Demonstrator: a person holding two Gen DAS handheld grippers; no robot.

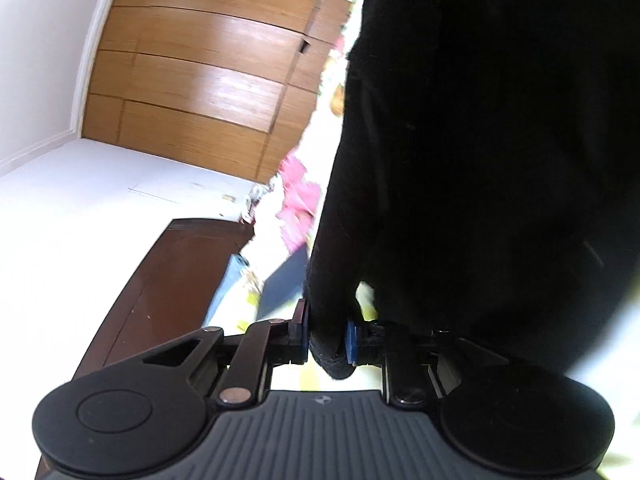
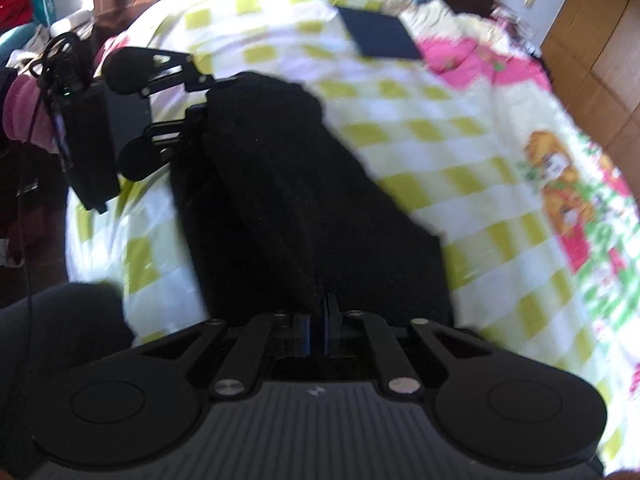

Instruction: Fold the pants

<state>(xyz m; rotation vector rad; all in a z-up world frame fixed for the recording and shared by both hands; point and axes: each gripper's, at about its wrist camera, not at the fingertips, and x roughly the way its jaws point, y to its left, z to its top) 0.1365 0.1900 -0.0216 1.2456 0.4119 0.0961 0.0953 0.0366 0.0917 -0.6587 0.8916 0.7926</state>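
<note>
The black pants [image 2: 280, 200] lie lengthwise on a yellow-and-white chequered bed cover [image 2: 440, 140], with an upper layer stretched between the two grippers. In the right wrist view my right gripper [image 2: 320, 328] is shut on a thin edge of the pants at the near end. At the far end, my left gripper [image 2: 202, 100] grips the other end of the fabric. Its own view shows the left gripper [image 1: 328, 336] with blue pads pressed on a thick roll of the black pants [image 1: 480, 160], which hang up and fill the right half of the picture.
A folded dark blue garment [image 2: 380, 34] lies further up the bed, beside pink printed bedding [image 2: 480, 68]. A wooden wardrobe [image 1: 200, 72] stands past the bed, and a dark brown bed frame [image 1: 172, 276] borders it. Piled clothes [image 2: 20, 112] sit at the left.
</note>
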